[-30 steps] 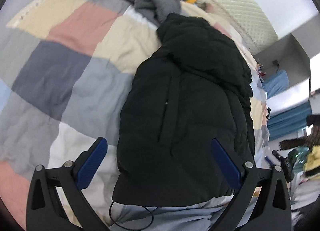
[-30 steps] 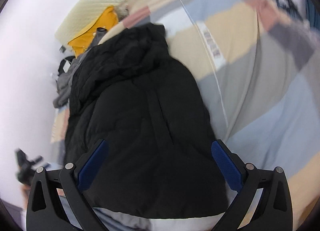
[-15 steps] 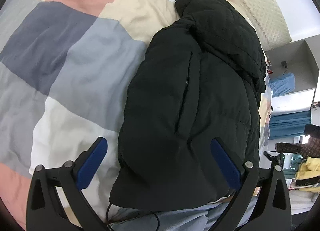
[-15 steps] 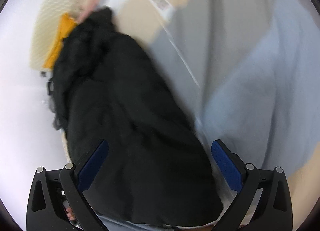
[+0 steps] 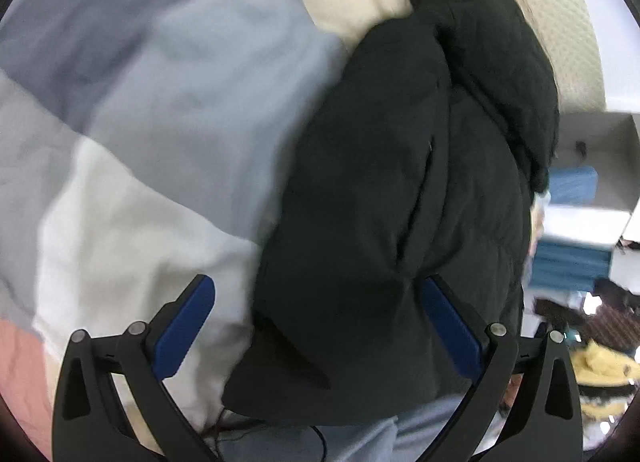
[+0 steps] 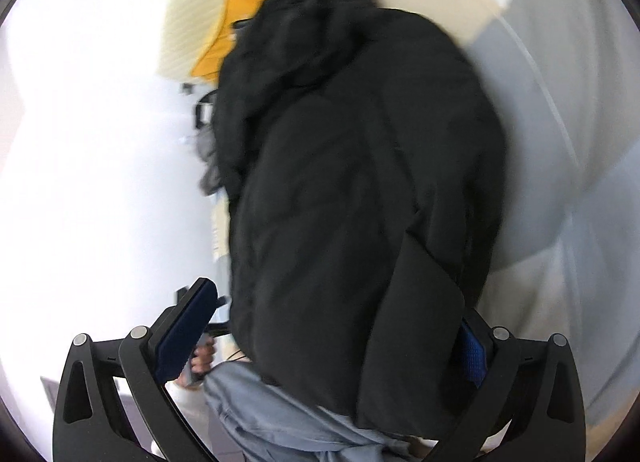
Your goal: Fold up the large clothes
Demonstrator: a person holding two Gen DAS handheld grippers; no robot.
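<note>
On the patchwork quilt (image 5: 168,110), a black puffer jacket (image 5: 400,202) lies lengthwise, its hood (image 5: 496,46) at the far end and its hem nearest you. Your left gripper (image 5: 316,326) hangs over that hem with its jaws spread wide, the right blue pad at the jacket's near edge, the left pad over bare quilt. Your right gripper (image 6: 332,334) is likewise spread; its right pad is partly hidden behind the jacket's near corner (image 6: 420,342), and whether it touches cloth you cannot tell from this blurred view.

The jacket is thick, quilted and matte, padded enough to hold rounded bulges and a deep crease down its middle; the hood is bunched into heavy folds. Beneath it the quilt is soft, lightly wrinkled cotton in grey, cream, pink and slate blocks.

Risks, as they appear: padding this springy will likely push back, so a shallow pinch at the hem could slip free mid-fold. If you close low, you may catch the quilt together with the jacket and drag both. A thin dark cable (image 5: 316,442) loops just below the hem, beside pale blue-grey cloth (image 6: 280,418), and either could be snagged. If the two grippers lift unevenly, the bulky hood may roll sideways and skew the fold. An orange garment (image 6: 224,38) beyond the hood lies close enough to crowd a long fold.
</note>
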